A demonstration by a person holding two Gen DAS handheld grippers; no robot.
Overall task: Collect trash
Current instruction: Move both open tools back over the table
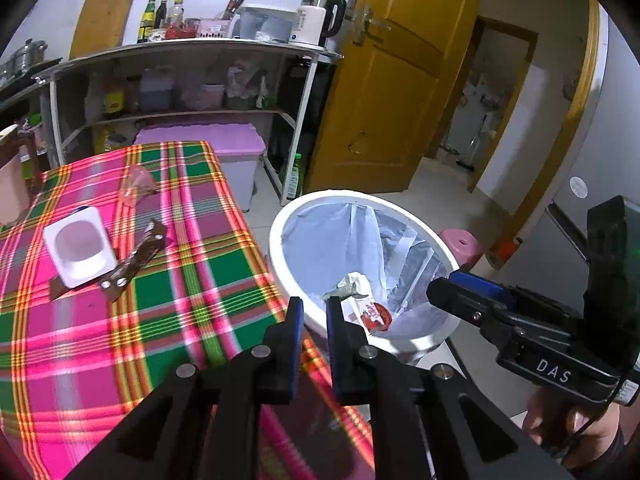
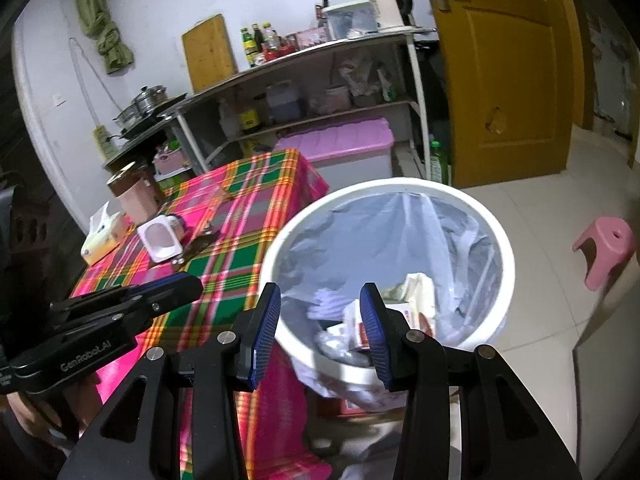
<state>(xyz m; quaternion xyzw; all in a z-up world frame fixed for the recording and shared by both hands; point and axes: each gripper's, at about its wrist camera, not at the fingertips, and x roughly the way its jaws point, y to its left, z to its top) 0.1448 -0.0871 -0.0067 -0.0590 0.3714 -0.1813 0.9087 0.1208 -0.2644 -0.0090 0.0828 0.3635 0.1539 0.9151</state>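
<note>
**Both grippers empty over bin**

Right gripper point(image 2: 320, 320) gapes wide above the white trash bin point(image 2: 505, 280), wrappers point(image 2: 418, 300) inside. Left gripper point(image 1: 314, 320), narrow gap, at bin's near rim. Left wrist view alone shows clear cup point(image 1: 137, 186); right alone shows tissue box point(image 2: 100, 236). White tray point(image 1: 78, 246) lies on the plaid table left of bin.

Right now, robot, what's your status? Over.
Left gripper open, empty. Right gripper open over white bin. White tray, brown wrapper on table.

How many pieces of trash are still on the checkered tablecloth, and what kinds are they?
White plastic tray: 1
Brown wrapper: 1
Clear plastic cup, lying on its side: 1
Total: 3 pieces left on the tablecloth. The white trash bin beside it already holds some rubbish, too jumbled to count.
</note>
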